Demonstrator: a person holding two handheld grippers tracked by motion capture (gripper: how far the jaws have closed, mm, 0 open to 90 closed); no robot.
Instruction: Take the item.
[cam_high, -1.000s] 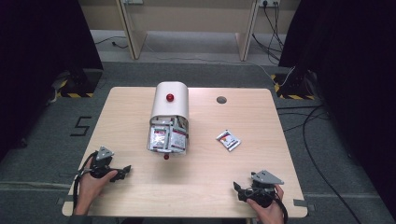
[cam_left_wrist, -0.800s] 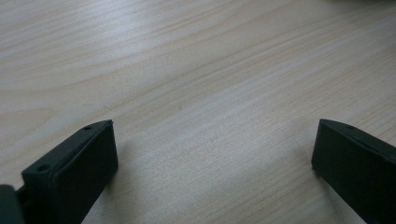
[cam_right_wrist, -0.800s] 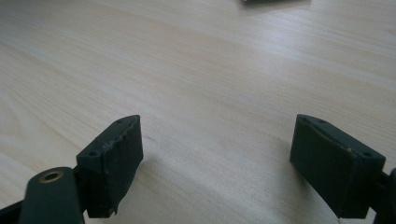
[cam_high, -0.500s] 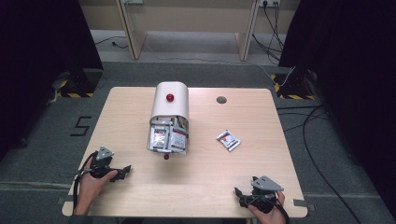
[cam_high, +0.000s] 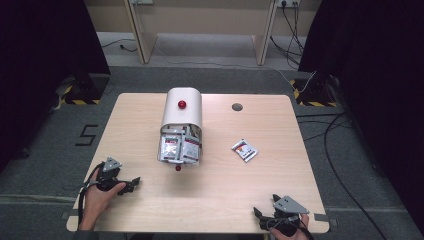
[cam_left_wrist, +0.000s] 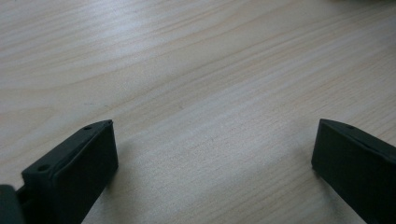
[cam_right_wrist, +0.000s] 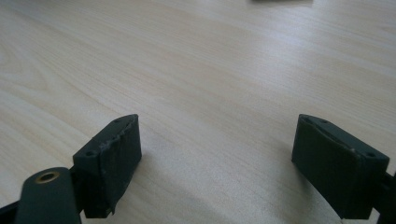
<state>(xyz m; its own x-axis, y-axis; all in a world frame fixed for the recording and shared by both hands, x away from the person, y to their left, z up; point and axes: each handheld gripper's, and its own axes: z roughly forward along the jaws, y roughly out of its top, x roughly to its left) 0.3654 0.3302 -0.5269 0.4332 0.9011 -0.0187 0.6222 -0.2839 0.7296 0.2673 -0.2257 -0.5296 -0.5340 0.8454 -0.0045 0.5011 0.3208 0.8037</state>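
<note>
A white round-topped container with a red knob lies on its side at the middle of the wooden table. Several sachets spill from its open mouth. One loose sachet lies to its right, and a small red bead sits just in front of the pile. My left gripper rests near the front left corner, open over bare wood. My right gripper rests at the front right edge, open with nothing between its jaws.
A round cable hole is in the table top at the back right. Black curtains hang on both sides. Cables run over the floor to the right, and desk legs stand behind the table.
My right gripper has drawn back toward the front edge of the table. The left gripper and the objects on the table have not moved.
</note>
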